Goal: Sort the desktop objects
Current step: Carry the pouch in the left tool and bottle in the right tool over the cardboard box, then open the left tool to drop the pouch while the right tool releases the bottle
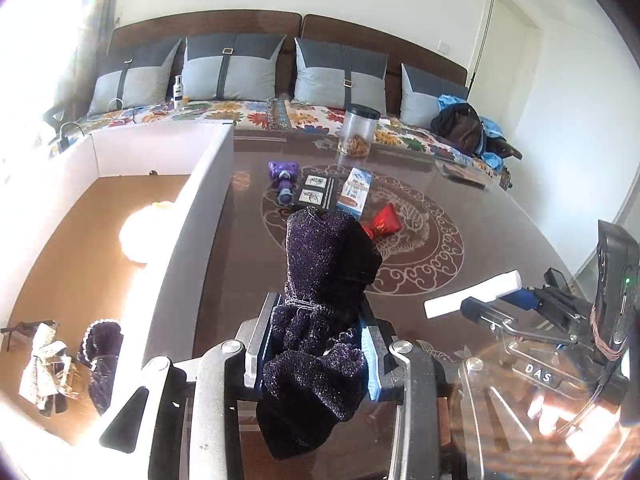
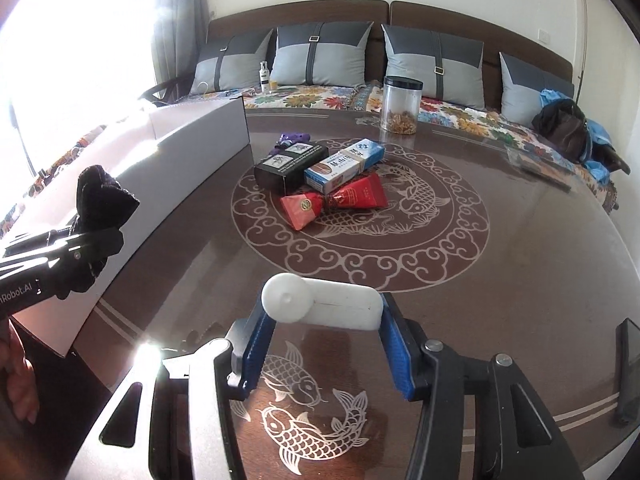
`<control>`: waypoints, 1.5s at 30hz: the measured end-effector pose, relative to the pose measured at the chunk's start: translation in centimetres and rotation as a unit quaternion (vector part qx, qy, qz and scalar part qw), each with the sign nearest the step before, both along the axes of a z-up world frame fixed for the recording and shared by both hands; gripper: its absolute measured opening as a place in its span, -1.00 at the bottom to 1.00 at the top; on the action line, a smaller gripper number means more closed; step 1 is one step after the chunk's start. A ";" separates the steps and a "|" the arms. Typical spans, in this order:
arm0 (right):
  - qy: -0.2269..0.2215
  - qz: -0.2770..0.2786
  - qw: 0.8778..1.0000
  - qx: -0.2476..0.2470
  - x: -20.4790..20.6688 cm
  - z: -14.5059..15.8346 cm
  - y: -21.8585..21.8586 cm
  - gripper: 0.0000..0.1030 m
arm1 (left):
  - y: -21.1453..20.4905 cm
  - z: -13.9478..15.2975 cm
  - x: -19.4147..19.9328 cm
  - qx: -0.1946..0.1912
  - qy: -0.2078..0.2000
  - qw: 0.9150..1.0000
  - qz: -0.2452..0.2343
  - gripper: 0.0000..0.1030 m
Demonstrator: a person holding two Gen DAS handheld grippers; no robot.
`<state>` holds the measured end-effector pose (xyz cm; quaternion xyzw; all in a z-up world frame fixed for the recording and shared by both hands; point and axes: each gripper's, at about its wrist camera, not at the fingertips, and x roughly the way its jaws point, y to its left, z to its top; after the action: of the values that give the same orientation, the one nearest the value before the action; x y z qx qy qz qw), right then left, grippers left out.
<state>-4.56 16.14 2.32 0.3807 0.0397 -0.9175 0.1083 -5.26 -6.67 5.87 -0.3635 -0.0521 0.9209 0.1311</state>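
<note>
While the left gripper (image 1: 316,344) clamps the dark knit cloth (image 1: 324,280) at lower centre and the right gripper (image 2: 324,340) clamps the white case (image 2: 320,300), carry both level over the box (image 1: 192,208) at left; 2 loads, release low.

Both cameras sit just behind their own fingers, angled down over the table (image 2: 520,280) toward the far sofa (image 1: 248,110) — the left one nearer the white box (image 1: 200,208). Both share the central packets (image 2: 340,196).
</note>
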 end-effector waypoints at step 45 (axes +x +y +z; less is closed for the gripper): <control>-0.159 0.133 0.975 -0.074 -0.5 -5.7 -18.2 0.53 | -18.3 4.1 0.3 -0.011 -0.021 0.991 0.132 -0.31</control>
<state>-5.09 -2.09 -3.40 0.5039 0.0038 -0.8230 0.2622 -4.96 -24.92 9.98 -0.3738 -0.0923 0.9229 0.0033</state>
